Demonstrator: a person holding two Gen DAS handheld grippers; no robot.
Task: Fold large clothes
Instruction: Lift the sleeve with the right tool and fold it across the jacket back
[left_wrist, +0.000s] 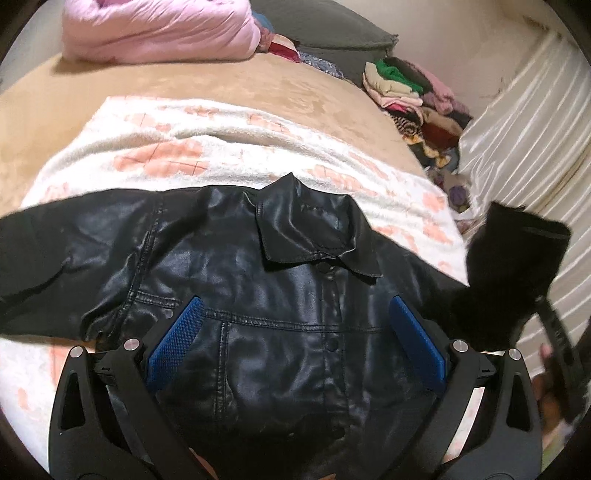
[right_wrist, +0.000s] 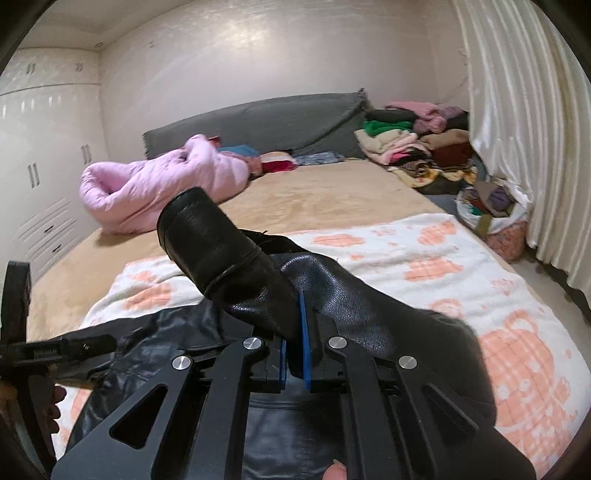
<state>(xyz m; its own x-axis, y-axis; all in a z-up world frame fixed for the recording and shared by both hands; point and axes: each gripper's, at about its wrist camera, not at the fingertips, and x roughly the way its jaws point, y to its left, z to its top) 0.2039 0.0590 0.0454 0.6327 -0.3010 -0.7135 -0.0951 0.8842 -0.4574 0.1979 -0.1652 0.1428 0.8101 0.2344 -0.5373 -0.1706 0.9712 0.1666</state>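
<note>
A black leather jacket (left_wrist: 236, 266) lies front up on a white and peach blanket (left_wrist: 177, 155) on the bed, collar away from me. My left gripper (left_wrist: 295, 325) is open above the jacket's chest, its blue pads (left_wrist: 173, 343) wide apart and holding nothing. My right gripper (right_wrist: 295, 332) is shut on the jacket's right sleeve (right_wrist: 221, 251) and holds it lifted off the blanket, cuff end up. That raised sleeve also shows in the left wrist view (left_wrist: 517, 251) at the right, with the right gripper's frame below it. The other sleeve (left_wrist: 44, 236) lies stretched out to the left.
A pink puffy quilt (right_wrist: 155, 184) lies at the far left of the tan bed (right_wrist: 314, 192). Piles of folded clothes (right_wrist: 413, 140) sit at the far right by the grey headboard (right_wrist: 258, 122). A white curtain (right_wrist: 524, 147) hangs on the right, wardrobes on the left.
</note>
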